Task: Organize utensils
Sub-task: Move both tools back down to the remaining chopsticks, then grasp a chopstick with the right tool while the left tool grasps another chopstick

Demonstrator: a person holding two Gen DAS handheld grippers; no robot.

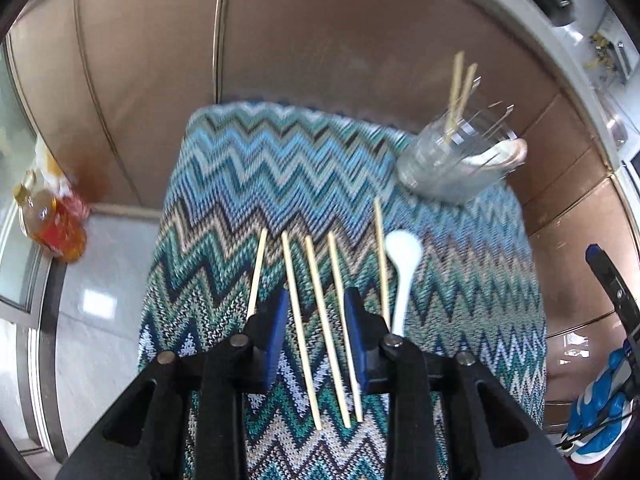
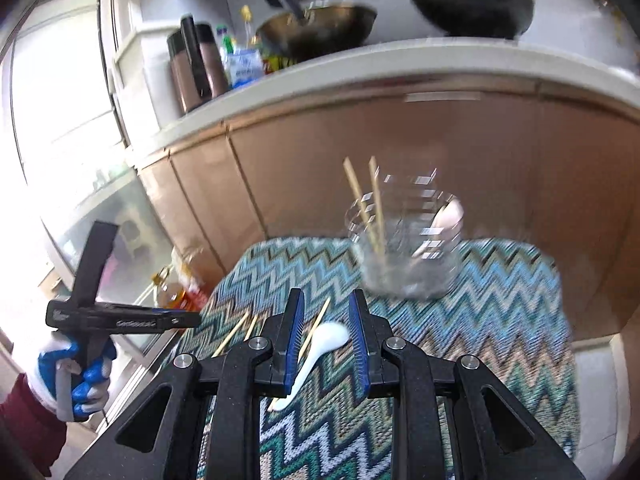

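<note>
Several wooden chopsticks (image 1: 316, 332) lie side by side on a zigzag-patterned cloth (image 1: 256, 176). A white spoon (image 1: 403, 268) lies just right of them. A glass jar (image 1: 460, 160) at the cloth's far right holds two chopsticks (image 1: 460, 92) and a white spoon (image 1: 498, 152). My left gripper (image 1: 316, 300) is open and empty above the middle chopsticks. My right gripper (image 2: 326, 304) is open and empty above the loose white spoon (image 2: 320, 348), with the jar (image 2: 404, 248) beyond it. The left gripper also shows at the left of the right wrist view (image 2: 120, 318).
The cloth covers a small raised surface in front of brown cabinet doors (image 1: 320, 32). A bottle of amber liquid (image 1: 50, 224) stands on the floor to the left. A counter (image 2: 360, 64) above carries woks, bottles and flasks.
</note>
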